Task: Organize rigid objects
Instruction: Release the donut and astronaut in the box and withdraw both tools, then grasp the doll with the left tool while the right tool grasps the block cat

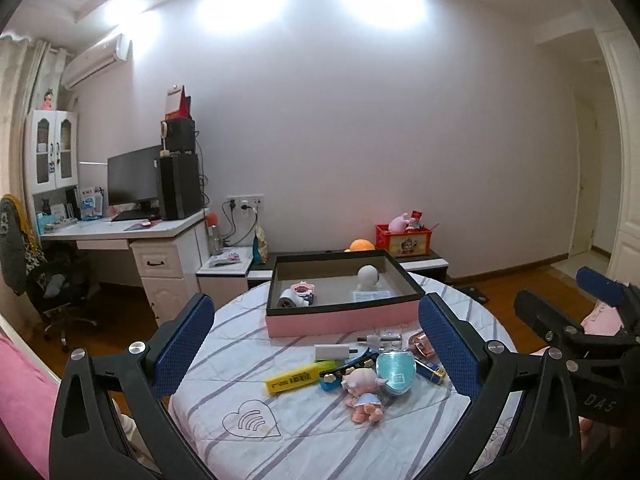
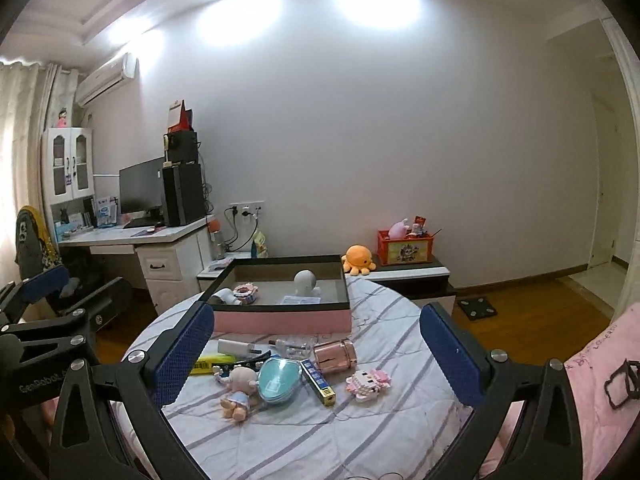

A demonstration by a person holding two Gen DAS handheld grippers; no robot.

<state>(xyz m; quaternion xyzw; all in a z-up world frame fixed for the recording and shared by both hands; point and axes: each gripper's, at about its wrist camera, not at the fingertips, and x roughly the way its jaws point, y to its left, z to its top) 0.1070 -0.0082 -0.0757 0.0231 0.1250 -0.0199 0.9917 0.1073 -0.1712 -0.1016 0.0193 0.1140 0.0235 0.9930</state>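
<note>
A white desk with a dark monitor and black tower is standing against the pale wall, far left of the pink box. An air conditioner is hanging high above it, and wood floor is showing around the furniture.

The left gripper is hovering over the near edge of the round table, whose striped cloth is covering it; its blue-padded fingers are spread wide and holding nothing.

The pink box, black-rimmed, is sitting at the table's far side, holding a white round figure and a few small items. In front of the box, the clutter is lying close together: a yellow bar, a white charger, a small doll, a teal case, a rose-gold cylinder and a pink block toy.

The right gripper is likewise hanging above the near edge, fingers wide apart and empty.

Behind and right of the box, an orange plush and a red crate are resting on a low cabinet.
</note>
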